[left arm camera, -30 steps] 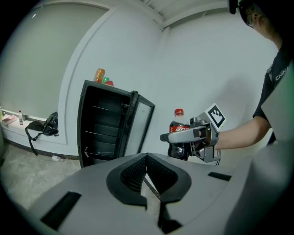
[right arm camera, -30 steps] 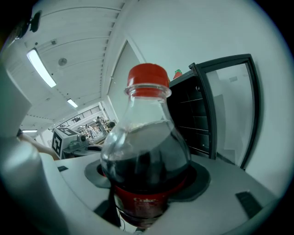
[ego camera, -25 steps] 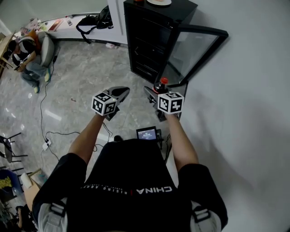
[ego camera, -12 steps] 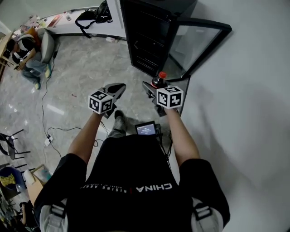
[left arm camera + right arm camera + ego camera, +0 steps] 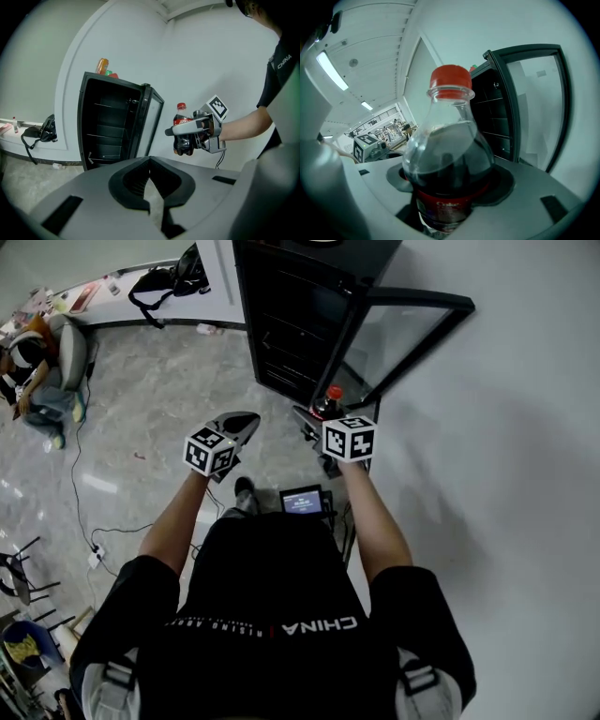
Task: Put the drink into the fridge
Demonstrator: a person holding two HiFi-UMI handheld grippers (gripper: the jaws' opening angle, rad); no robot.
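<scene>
So the bottle [image 5: 449, 159] is a plastic cola with a red cap and it's nearly full. My guess is it's got some weight to it and it's fairly stiff, since a sealed fizzy bottle doesn't squash much. The plastic is smooth and rounded, so I'd expect it to twist or slip if pinched up on the dome. The label band lower down looks like the sensible place to grab, and that's where the right tool [image 5: 317, 421] has it, jaws clamped on either side of the label with the bottle upright. I'd avoid jolting it, and with that weight up top I'd keep it vertical going in.

Right now the bottle is in the air just in front of the fridge [image 5: 291, 324], near its lower right corner, by the hinge side of the open door [image 5: 403, 334]. It isn't inside yet. The shelves [image 5: 110, 122] look bare and dark.

The left tool [image 5: 234, 427] has its jaws pressed together with nothing in them, and it hangs out front of the fridge, a bit left of the bottle.

Compared with a second ago, the fridge sits closer and fills more of the top of the head view, so its top has slid out of frame. A foot now shows below the left arm, which looks like a step toward the fridge. Both tools are in the same pose and the grip is the same.
</scene>
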